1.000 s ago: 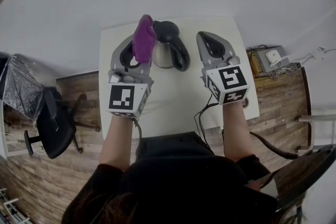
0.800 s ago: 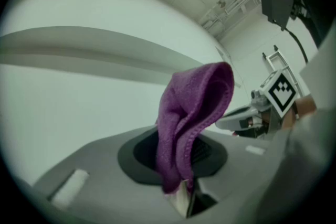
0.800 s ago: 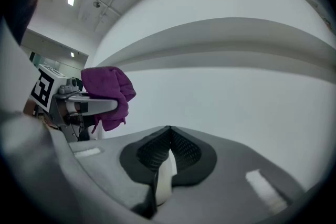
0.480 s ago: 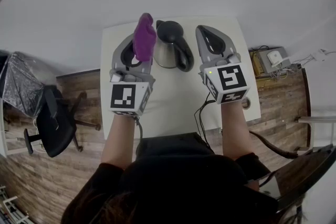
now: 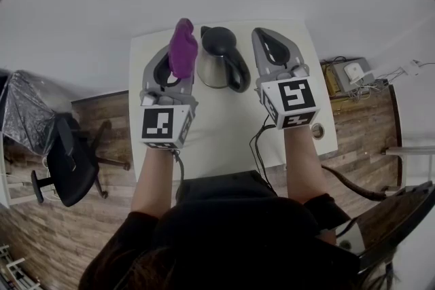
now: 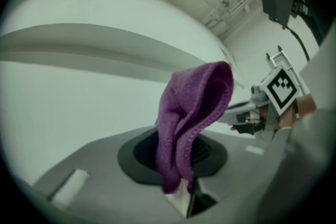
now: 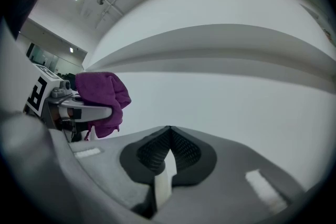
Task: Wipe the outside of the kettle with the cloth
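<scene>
A steel kettle (image 5: 216,66) with a black lid and handle stands at the far middle of the white table (image 5: 224,132). My left gripper (image 5: 182,58) is held raised to its left, shut on a bunched purple cloth (image 5: 183,47) that sticks up from the jaws; the cloth (image 6: 194,113) fills the left gripper view. My right gripper (image 5: 261,44) hovers to the kettle's right, shut and empty, jaws pressed together (image 7: 169,141). The right gripper view also catches the cloth (image 7: 102,94) at its left. Neither gripper view shows the kettle.
A black office chair (image 5: 68,163) stands on the wooden floor left of the table. A power strip and cables (image 5: 350,75) lie on the floor to the right. A black cable (image 5: 262,139) trails over the table's near edge.
Both grippers have drifted slightly toward the far edge of the table, the cloth still in the left one. The kettle has not moved.
</scene>
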`<move>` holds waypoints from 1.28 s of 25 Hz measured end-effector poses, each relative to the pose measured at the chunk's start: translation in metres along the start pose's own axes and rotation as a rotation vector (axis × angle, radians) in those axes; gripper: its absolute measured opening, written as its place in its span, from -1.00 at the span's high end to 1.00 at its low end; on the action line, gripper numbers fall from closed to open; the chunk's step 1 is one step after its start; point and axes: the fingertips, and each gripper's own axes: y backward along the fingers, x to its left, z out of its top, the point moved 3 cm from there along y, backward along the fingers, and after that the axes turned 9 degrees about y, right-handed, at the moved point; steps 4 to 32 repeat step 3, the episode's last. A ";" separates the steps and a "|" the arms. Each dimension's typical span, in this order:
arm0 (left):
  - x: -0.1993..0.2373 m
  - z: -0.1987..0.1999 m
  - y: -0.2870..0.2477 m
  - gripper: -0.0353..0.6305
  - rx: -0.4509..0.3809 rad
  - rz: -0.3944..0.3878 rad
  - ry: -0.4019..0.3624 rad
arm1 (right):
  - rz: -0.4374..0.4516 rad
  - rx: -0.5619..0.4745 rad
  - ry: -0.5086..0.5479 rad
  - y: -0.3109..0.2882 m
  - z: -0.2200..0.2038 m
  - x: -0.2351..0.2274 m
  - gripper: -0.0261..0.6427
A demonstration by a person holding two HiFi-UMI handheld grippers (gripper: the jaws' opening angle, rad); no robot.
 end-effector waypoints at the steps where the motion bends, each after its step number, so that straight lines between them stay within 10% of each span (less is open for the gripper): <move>1: 0.000 -0.001 0.000 0.60 0.003 0.000 0.000 | -0.001 0.006 0.000 0.000 -0.002 0.000 0.92; 32: 0.001 -0.002 0.001 0.60 0.008 -0.001 0.000 | -0.004 0.016 0.000 0.001 -0.005 0.001 0.92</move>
